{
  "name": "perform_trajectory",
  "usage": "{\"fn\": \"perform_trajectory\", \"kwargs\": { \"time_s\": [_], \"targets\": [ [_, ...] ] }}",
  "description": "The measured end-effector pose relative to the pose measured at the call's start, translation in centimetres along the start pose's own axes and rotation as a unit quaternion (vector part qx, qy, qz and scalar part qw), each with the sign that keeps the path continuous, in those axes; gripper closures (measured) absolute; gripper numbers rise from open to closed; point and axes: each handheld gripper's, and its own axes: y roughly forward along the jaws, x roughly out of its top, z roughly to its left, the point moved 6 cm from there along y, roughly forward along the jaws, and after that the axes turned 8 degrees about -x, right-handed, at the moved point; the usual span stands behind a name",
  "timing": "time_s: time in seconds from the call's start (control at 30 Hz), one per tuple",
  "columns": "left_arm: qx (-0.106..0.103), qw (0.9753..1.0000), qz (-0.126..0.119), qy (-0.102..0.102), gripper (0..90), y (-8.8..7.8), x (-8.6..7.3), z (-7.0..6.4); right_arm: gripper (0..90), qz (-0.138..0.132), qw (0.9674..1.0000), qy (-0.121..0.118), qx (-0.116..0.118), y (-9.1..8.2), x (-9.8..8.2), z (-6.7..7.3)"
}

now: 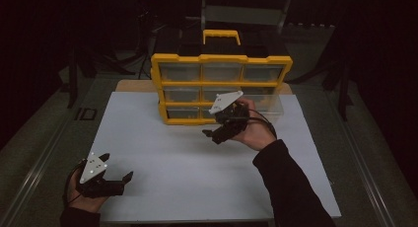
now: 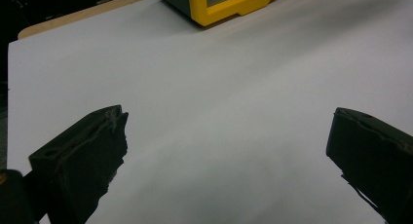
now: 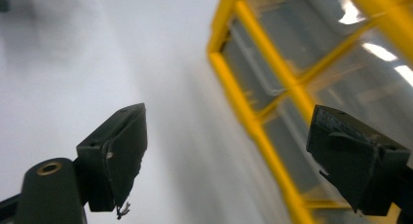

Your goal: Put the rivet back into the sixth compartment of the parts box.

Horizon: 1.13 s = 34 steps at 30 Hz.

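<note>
A yellow organiser cabinet [image 1: 221, 84] with three rows of clear drawers stands at the back middle of the white table [image 1: 162, 153]. A clear drawer [image 1: 270, 102] at its lower right appears to stick out forward. My right gripper [image 1: 213, 135] hangs open just in front of the cabinet's bottom row, tilted, with nothing between its jaws. In the right gripper view, that gripper [image 3: 229, 151] has the yellow frame [image 3: 253, 121] and clear drawer fronts at the right. My left gripper [image 1: 118, 167] rests open near the table's front left corner, holding nothing. Ahead of the left gripper [image 2: 226, 136] lies bare white table.
A yellow carry handle [image 1: 221, 35] tops the cabinet. A corner of the cabinet [image 2: 221, 5] shows far ahead in the left gripper view. Dark floor and stands surround the table. A wooden board edge [image 1: 135, 85] shows behind the white surface.
</note>
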Motion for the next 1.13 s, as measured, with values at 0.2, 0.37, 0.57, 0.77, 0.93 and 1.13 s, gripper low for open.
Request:
{"fn": "perform_trajectory", "kwargs": {
  "time_s": [0.2, 0.37, 0.57, 0.77, 0.93, 1.13],
  "targets": [
    [0.002, 1.0, -0.002, 0.001, 1.7, -0.1, 0.0, 0.0, 15.7, -0.009, 0.9997, 0.006, 0.021, 0.8, -2.5, 2.4],
    [0.006, 1.0, -0.006, -0.001, 1.7, -0.2, 0.0, 0.1, 15.6, -0.007, 0.9986, 0.051, 0.009, 0.7, -8.5, 4.0],
    [0.009, 0.9999, -0.012, -0.004, 1.7, -0.4, 0.1, 0.1, 16.2, -0.033, 0.989, 0.142, -0.025, -2.5, -13.8, 2.7],
    [0.013, 0.9993, -0.031, -0.013, 1.7, -1.1, 0.4, 0.4, 15.6, -0.048, 0.9755, 0.204, -0.065, -4.7, -18.6, 1.7],
    [0.015, 0.9992, -0.035, -0.015, 1.7, -1.2, 0.4, 0.5, 14.0, -0.072, 0.9631, 0.243, -0.09, -5.5, -20.4, 0.9],
    [0.016, 0.9992, -0.035, -0.013, 1.7, -1.2, 0.4, 0.6, 12.5, -0.087, 0.9643, 0.236, -0.083, -5.4, -20.1, 1.1]
  ]
}}
